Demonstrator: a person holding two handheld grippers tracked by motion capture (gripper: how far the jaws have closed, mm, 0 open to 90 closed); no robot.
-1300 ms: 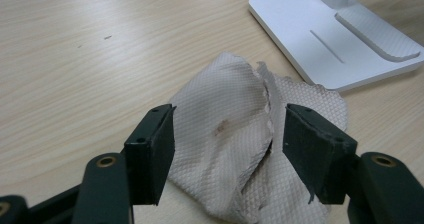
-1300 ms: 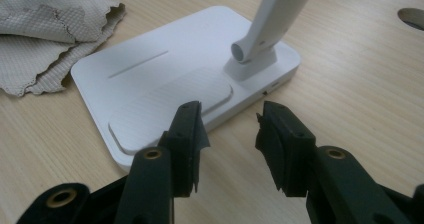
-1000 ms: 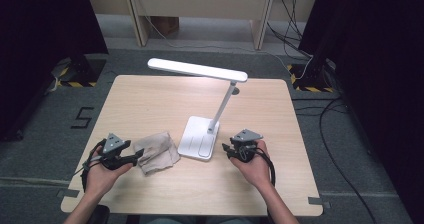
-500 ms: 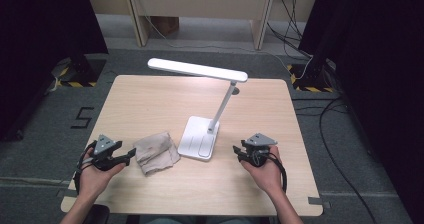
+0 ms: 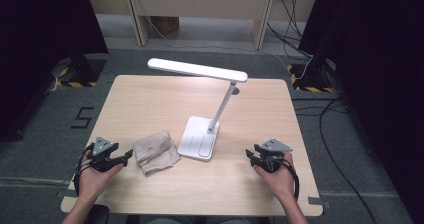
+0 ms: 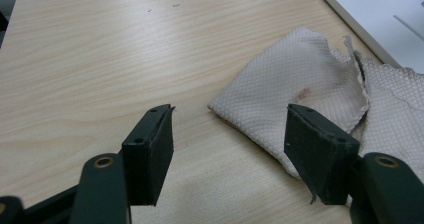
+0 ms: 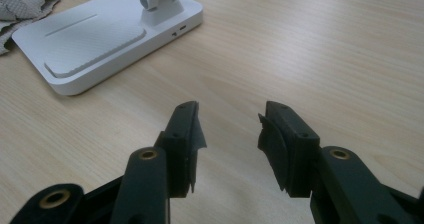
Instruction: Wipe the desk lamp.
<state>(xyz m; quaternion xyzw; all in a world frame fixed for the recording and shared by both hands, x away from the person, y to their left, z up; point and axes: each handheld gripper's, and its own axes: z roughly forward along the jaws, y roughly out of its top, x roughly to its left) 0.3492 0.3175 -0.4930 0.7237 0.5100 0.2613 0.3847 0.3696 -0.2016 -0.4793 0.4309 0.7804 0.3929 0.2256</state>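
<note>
The desk [image 5: 150, 104] is a pale wood top, and its biggest load is the white desk lamp [image 5: 210, 109]: its flat base sits near the middle, a slanted stem carrying the long light bar out toward the far edge. Just left of that base, close to the near edge, lies the beige cloth [image 5: 155, 151], a crumpled waffle-weave rag with a frayed rim. It looks light, limp and easily snagged, so it should bunch rather than slide; the loose corner nearest the left gripper [image 5: 122, 159] seems the best place to pinch. That gripper's jaws gape wide with nothing in them, one tip beside the cloth's edge. The right gripper [image 5: 252, 158], near the right edge, also stands spread and empty. The lamp base crowds the cloth's far side.
</note>
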